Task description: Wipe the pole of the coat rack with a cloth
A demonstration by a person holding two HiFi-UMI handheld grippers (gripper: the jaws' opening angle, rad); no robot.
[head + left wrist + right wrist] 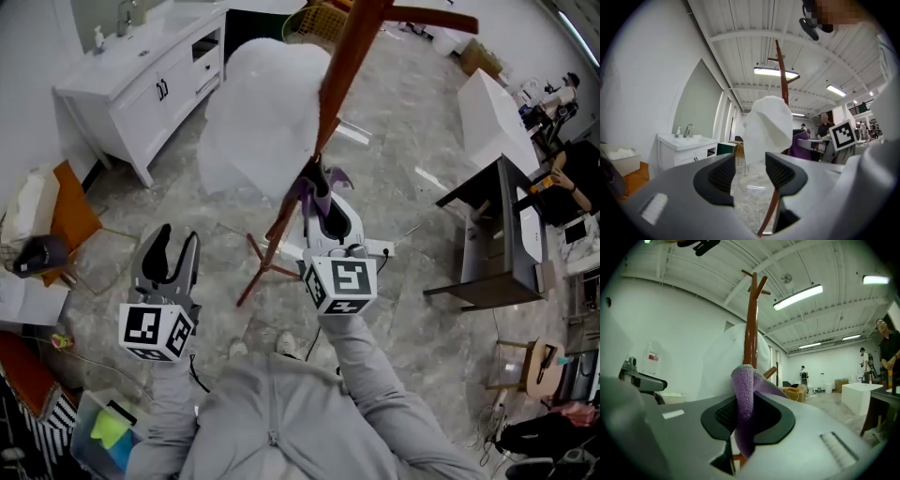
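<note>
A white sink cabinet stands well beyond the left gripper; a dark desk sits right of the right gripper.

The coat rack pole stands centre, a garment hanging on its left. The right hand-held gripper holds a cloth against it; the left hand-held gripper sits left, apart.

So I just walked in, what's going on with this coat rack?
A person holds a tool in each hand. The right tool is shut on a purple cloth, held up against the coat rack's brown pole, below a white garment hanging on it. The left tool is open and empty, off to the side.
</note>
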